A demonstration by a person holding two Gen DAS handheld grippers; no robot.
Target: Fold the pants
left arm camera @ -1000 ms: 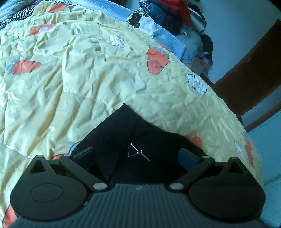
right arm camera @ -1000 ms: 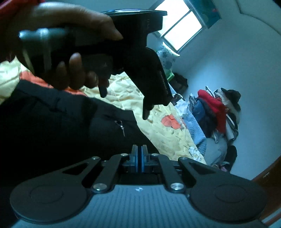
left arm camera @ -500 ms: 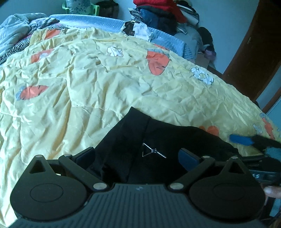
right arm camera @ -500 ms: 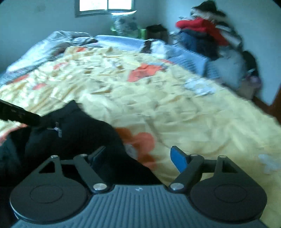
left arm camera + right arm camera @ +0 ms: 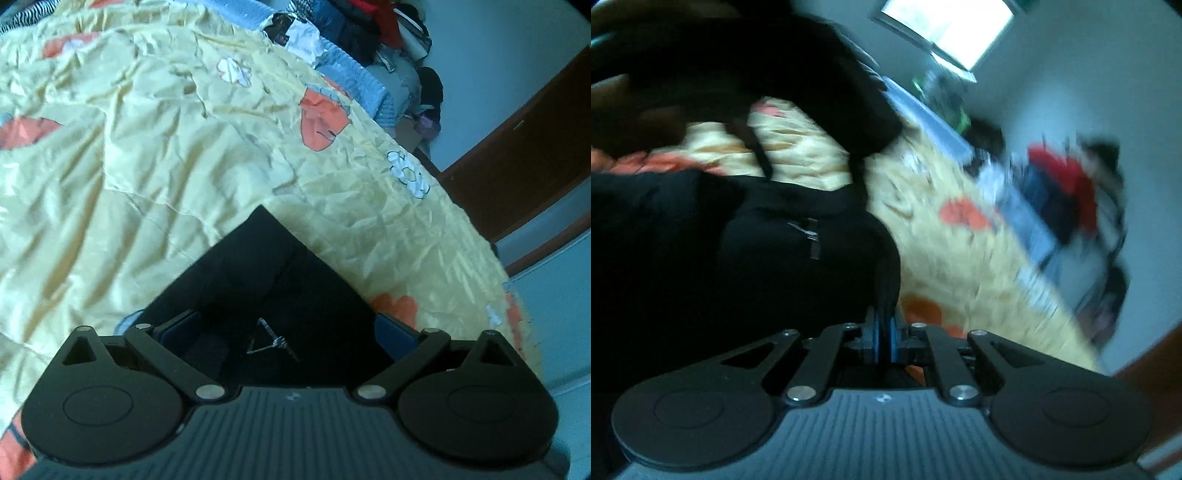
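The left gripper (image 5: pixel 288 328) is hovering with its jaws spread wide over the black pants (image 5: pixel 266 280), which are lying on the yellow quilt (image 5: pixel 147 155) directly ahead of it. The right gripper (image 5: pixel 882 332) is pinching a fold of the pants (image 5: pixel 738 266) between nearly closed blue pads (image 5: pixel 873 334).

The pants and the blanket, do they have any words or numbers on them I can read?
No readable words or numbers anywhere.
Black pants: no text; only a small metal zipper pull.
Yellow blanket: carrot and flower pictures, no letters.
Left hand-held gripper: a tiny mark on its body, too small to read.
Right wrist view: too blurred to read anything.
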